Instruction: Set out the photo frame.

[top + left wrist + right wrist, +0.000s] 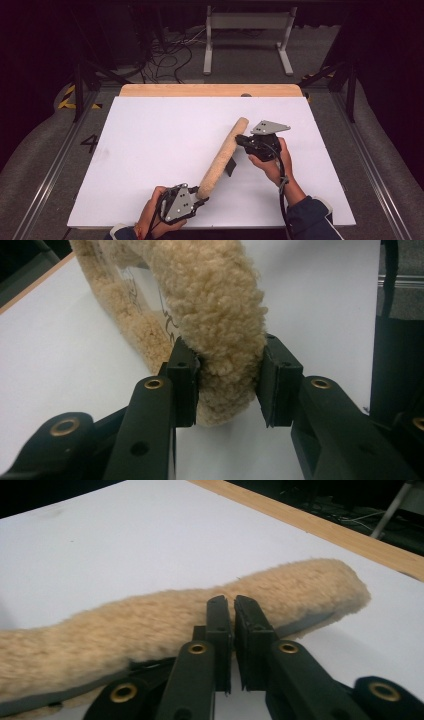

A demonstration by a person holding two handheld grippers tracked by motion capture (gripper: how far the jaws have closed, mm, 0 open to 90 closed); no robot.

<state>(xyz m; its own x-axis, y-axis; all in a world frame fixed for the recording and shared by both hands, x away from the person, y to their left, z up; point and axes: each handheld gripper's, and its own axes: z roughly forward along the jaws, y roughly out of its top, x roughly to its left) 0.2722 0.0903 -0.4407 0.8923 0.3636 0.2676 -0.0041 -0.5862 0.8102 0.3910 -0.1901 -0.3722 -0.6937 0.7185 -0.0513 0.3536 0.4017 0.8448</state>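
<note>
The long fleece cover (222,157) lies diagonally above the white surface (150,150). The left tool (201,201) grips its near end; the right tool (240,139), closed, pinches its edge near the far end.

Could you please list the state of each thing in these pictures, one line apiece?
Fleece cover: long, folded lengthwise, lying slantwise, held at both ends.
Left gripper: fingers clamped on the fluffy near end of the cover.
Right gripper: fingers nearly together, apparently pinching the thin edge of the cover.
White board: flat on the wooden table.
</note>
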